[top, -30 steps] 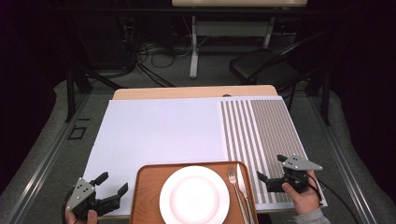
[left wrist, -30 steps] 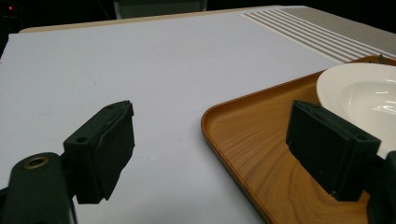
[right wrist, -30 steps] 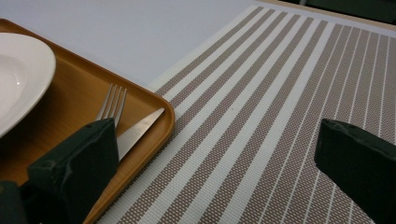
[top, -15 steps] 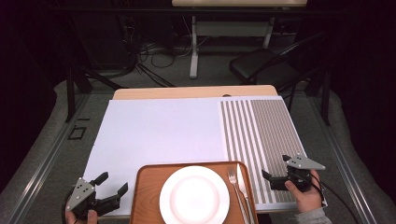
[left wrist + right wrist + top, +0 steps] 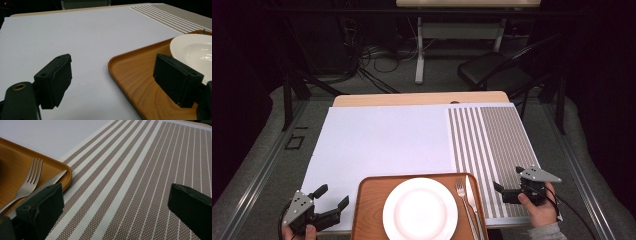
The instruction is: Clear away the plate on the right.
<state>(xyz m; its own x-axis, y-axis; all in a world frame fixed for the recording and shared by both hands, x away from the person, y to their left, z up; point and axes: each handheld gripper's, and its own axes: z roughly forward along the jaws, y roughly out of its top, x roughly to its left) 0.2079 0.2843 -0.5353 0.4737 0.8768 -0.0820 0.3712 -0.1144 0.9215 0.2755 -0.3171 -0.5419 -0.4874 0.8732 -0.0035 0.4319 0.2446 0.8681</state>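
A wooden tray (image 5: pixel 367 210) sits at the near edge of the counter (image 5: pixel 382 140), carrying a white plate (image 5: pixel 420 209) in its middle with a fork (image 5: pixel 462 192) and a knife (image 5: pixel 473 197) laid side by side along its right rim, probably so each can be lifted out without disturbing the others. The left gripper (image 5: pixel 332 204) waits just beside the tray's left edge and the right gripper (image 5: pixel 507 186) over the striped mat (image 5: pixel 497 140) near the cutlery. Both have jaws spread wide and empty, which suggests each is poised to take whatever lies on its own side.
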